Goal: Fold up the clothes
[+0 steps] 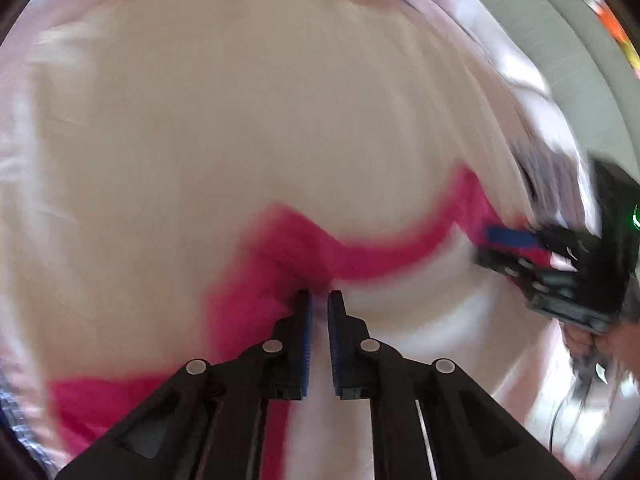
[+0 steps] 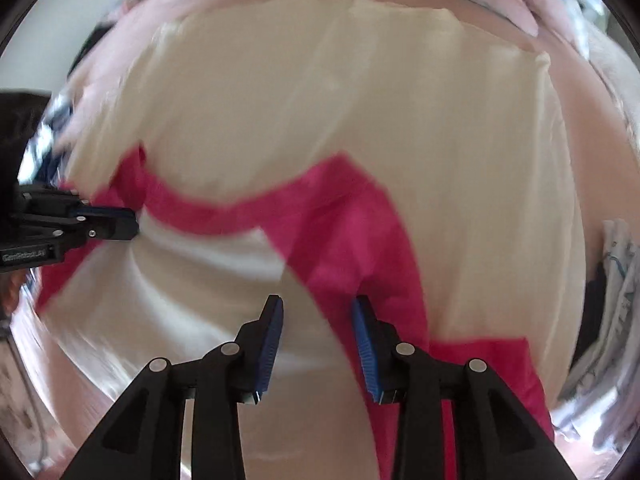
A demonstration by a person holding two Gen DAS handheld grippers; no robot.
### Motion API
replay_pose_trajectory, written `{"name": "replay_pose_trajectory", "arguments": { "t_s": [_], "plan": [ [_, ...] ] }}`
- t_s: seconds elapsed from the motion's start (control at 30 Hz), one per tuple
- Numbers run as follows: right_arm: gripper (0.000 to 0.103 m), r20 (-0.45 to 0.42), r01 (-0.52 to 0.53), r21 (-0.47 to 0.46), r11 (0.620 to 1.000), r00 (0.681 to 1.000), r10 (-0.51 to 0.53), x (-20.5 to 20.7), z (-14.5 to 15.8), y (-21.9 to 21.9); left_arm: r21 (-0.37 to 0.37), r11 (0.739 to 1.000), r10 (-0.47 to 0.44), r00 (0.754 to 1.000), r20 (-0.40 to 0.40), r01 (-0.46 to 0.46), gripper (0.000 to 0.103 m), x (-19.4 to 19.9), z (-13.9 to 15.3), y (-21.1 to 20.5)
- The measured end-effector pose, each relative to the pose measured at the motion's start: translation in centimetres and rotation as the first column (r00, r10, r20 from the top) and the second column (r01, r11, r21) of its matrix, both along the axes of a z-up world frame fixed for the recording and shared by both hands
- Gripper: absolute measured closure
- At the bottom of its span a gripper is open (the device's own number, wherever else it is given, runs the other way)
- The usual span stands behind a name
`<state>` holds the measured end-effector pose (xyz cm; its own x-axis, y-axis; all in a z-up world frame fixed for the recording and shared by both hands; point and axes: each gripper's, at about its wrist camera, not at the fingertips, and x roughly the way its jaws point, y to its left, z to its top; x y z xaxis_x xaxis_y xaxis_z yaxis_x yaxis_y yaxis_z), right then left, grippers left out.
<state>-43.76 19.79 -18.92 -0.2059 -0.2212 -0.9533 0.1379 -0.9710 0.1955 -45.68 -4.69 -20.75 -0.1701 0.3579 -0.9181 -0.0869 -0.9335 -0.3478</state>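
Observation:
A cream garment with pink trim [image 1: 240, 128] lies spread on a pink sheet [image 1: 24, 200]; it also shows in the right wrist view [image 2: 360, 100]. My left gripper [image 1: 319, 300] is shut on the pink trim [image 1: 288, 248] at the garment's near edge. It also shows at the left of the right wrist view [image 2: 134, 224], shut on the trim there. My right gripper [image 2: 318, 308] has its jaws parted around a fold of pink and cream cloth [image 2: 340, 240]. In the left wrist view the right gripper [image 1: 484, 246] sits at the trim's right end. Both views are motion-blurred.
The pink sheet covers the surface around the garment [image 2: 580, 80]. A white patterned cloth [image 2: 616, 272] lies at the right edge. A grey wall or board [image 1: 560, 40] stands behind on the right.

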Motion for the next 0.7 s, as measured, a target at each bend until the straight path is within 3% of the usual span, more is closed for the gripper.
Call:
{"name": "replay_pose_trajectory", "arguments": {
  "t_s": [0.07,0.13,0.23,0.27,0.33,0.37,0.43,0.5,0.53,0.6,0.7],
  "plan": [
    [0.068,-0.045,0.088,0.007,0.996,0.995,-0.088,-1.0,0.9,1.6,-0.022,0.997,0.079,0.997,-0.028,-0.079,0.095,-0.8,1.0,-2.1],
    [0.068,-0.068,0.156,-0.017,0.988,0.985,-0.157,-1.1,1.9,2.7,0.036,0.993,0.116,0.993,-0.015,-0.115,0.095,-0.8,2.0,-3.4],
    [0.068,-0.076,0.203,-0.051,0.978,0.976,-0.206,0.4,2.6,2.8,0.082,0.997,0.008,1.0,-0.015,-0.007,0.095,2.0,3.3,-1.4],
    [0.068,-0.076,0.188,-0.049,0.981,0.979,-0.191,0.7,0.7,0.0,0.105,0.994,-0.043,0.999,0.0,0.043,0.095,3.3,3.4,-0.5],
    [0.068,-0.047,0.104,-0.048,0.993,0.993,-0.107,3.9,4.4,4.0,0.122,0.99,-0.082,0.996,0.032,0.077,0.095,5.7,2.8,1.2],
    [0.068,-0.011,0.01,-0.042,0.999,1.0,-0.011,6.0,3.7,3.0,0.104,0.991,-0.094,0.994,0.057,0.088,0.095,7.1,2.0,1.8],
    [0.068,0.05,-0.17,0.046,0.984,0.985,0.168,10.7,2.0,1.6,0.063,0.992,-0.116,0.987,0.109,0.11,0.095,9.9,0.3,2.9],
    [0.068,0.079,-0.262,0.097,0.96,0.964,0.255,14.4,0.6,3.1,0.03,0.987,-0.162,0.979,0.124,0.159,0.095,12.4,-1.0,2.5],
    [0.069,0.073,-0.272,0.086,0.959,0.961,0.266,15.5,0.6,4.2,0.043,0.986,-0.163,0.981,0.105,0.16,0.095,13.3,-0.9,1.6],
    [0.072,0.085,-0.249,0.076,0.965,0.966,0.243,16.1,1.2,5.6,0.043,0.992,-0.12,0.98,0.16,0.115,0.095,14.6,-0.8,-1.6],
    [0.071,0.088,-0.168,0.088,0.982,0.983,0.16,16.9,2.1,7.4,-0.018,1.0,-0.021,0.985,0.174,0.024,0.095,16.0,-0.1,-5.9]
  ]
}}
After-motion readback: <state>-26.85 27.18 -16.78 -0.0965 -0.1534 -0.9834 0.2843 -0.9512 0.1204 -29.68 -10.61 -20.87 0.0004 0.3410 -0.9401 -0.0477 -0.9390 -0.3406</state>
